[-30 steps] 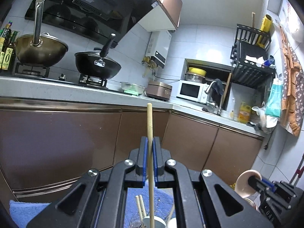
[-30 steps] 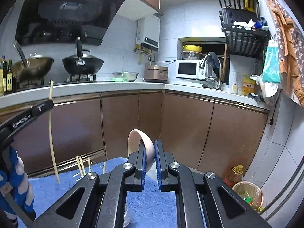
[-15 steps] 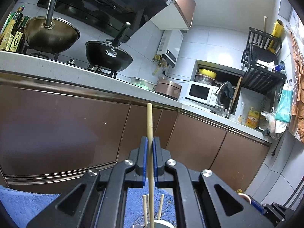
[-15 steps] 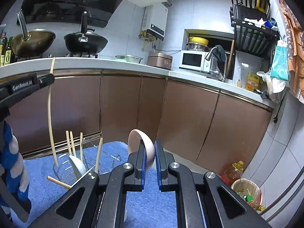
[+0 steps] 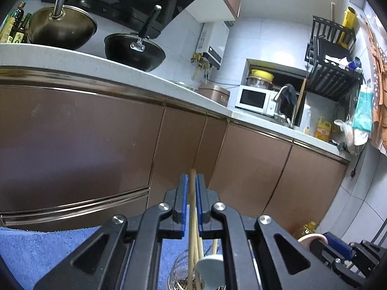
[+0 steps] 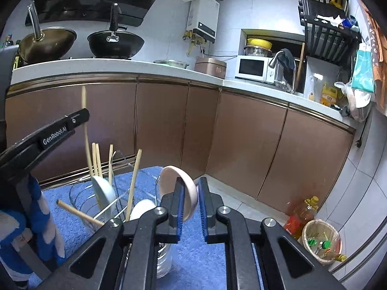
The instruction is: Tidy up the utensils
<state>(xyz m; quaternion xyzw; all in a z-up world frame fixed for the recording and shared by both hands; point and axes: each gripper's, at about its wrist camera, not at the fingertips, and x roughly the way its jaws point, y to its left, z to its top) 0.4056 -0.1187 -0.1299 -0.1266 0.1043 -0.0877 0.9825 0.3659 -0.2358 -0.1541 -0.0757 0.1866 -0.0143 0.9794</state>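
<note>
My left tongs [image 5: 191, 198] are clamped on a single chopstick [image 5: 192, 217], which stands upright between the blue pads, its top poking just above them and its lower end running down into the clear holder [image 5: 180, 273] directly below me, where other chopsticks and a pale blue spoon [image 5: 210, 264] already stand; my right tongs [image 6: 189, 205] carry a pink spoon [image 6: 177, 186], its bowl wedged between the pads, though the right pad looks slightly apart from it, so I judge the hold loose. Seen from the right tongs, the holder [image 6: 82, 200] sits to their left on the blue mat [image 6: 193, 253]; one stick lies slanted across its rim. The chopstick is light, stiff and smooth, so it will likely slide straight down once I ease the pads; best held near its middle. The spoon looks ceramic, slick and chippable; I would grip the bowl's thick edge and lower it gently.
</note>
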